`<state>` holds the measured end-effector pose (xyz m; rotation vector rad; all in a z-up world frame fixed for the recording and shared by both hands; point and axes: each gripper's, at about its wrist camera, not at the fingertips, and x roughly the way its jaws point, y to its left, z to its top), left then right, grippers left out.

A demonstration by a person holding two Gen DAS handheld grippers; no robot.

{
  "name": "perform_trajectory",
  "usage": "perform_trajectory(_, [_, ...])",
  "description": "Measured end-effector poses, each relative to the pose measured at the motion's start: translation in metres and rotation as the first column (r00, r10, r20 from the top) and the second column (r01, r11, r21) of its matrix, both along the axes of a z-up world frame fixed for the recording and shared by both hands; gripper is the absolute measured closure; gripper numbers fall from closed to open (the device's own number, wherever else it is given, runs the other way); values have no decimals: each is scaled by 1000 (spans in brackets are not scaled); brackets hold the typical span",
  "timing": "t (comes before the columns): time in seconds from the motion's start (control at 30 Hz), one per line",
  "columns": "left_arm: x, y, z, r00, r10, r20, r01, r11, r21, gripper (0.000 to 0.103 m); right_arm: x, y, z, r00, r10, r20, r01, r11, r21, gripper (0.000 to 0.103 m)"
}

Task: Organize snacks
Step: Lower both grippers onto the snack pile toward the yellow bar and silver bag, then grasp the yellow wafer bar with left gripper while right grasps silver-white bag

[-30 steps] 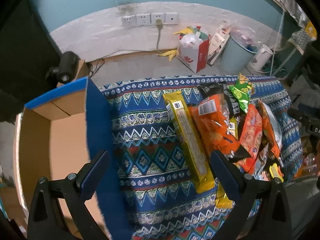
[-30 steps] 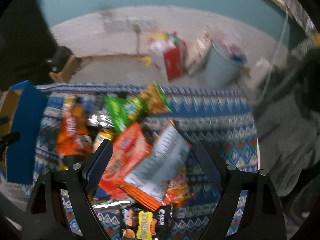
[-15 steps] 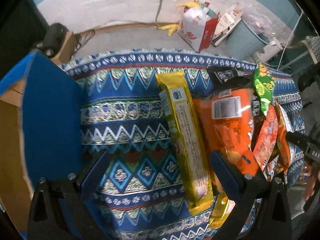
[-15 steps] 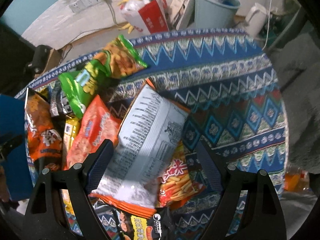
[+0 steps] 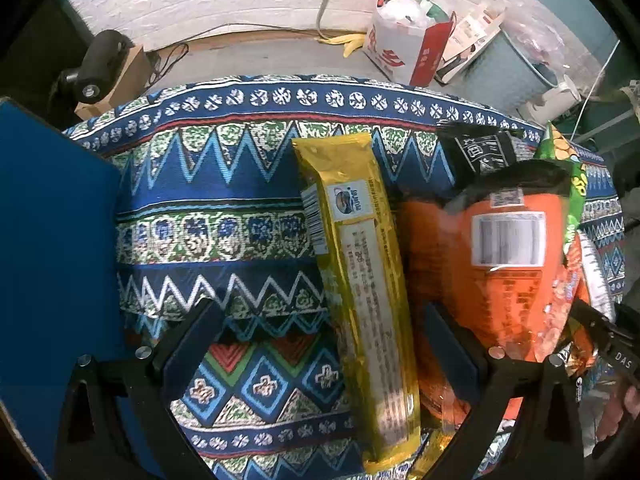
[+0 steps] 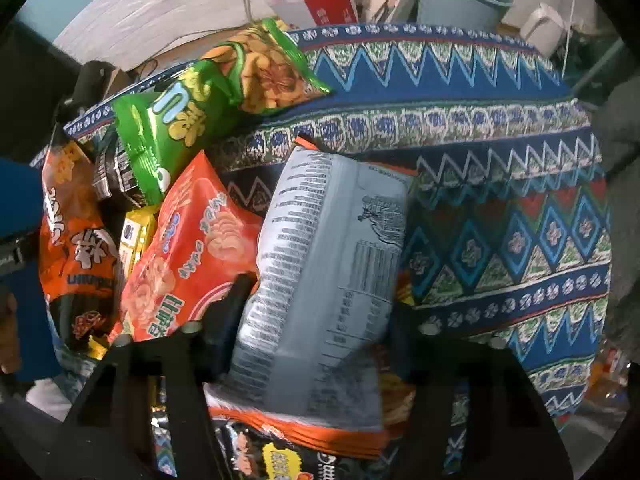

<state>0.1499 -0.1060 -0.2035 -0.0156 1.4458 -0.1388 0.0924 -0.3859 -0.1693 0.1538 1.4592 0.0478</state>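
Right gripper [image 6: 316, 312]: jaws closing on the grey-backed snack bag [image 6: 332, 264]; the pads look to press its two sides, so it is gripped.
Left gripper [image 5: 320, 344]: jaws wide but closing, pads clear of the long gold packet [image 5: 360, 264] that lies between them, nearer the right-hand finger.
Risk, right: the puffy bag may slip or crush if pinched only by its air-filled middle; the red shrimp-chip bag [image 6: 188, 256] touching it could drag along.
Risk, left: the off-centre packet may skew; the orange bag [image 5: 496, 264] just beside could get nipped.
Surface: patterned cloth [image 5: 224, 208].
Destination: likely the blue-flapped box [image 5: 52, 240], left.
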Motion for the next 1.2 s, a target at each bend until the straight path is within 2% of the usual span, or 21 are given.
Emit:
perform_trajectory(0.03, [-1,-1,0,1000,-7,17,7,1000,6,8,0,1,2,1000,6,10,-6,1000,-7,58])
perform_trajectory(0.07, [-2,-3,2,999,-17,31,18,1000,-1,25,-1,2,5,1000,10,18,-10,1000,-4,65])
perform_trajectory(0.1, [-2,-6,2,999,-37,33,37,999,-28,44,-1,3,8,999,13,29,-13,1000,-2,66])
perform_trajectory(0.17, [-3,-11,0,998,-56,-8,54,994,-99,62,-2,4,16,999,21,50,-20,1000,-23,68])
perform_trajectory(0.4, [-12,-17,7,993,-112,31,114,991,-64,73,-11,12,39,993,70,98,-61,994,-90,69])
perform_trajectory(0.5, [-20,-24,11,986,-160,49,162,987,-25,73,-13,15,44,990,76,117,-65,994,-91,69])
perform_trajectory(0.7, [-38,-15,21,978,-193,80,193,981,1,74,-25,28,57,982,104,158,-87,990,-111,69])
perform_trajectory(0.9, [-52,1,46,973,-196,126,193,981,32,74,-31,44,74,973,127,194,-103,987,-126,69])
perform_trajectory(1.2, [-72,23,93,961,-184,207,183,983,24,74,-28,51,94,955,142,259,-114,986,-121,69])
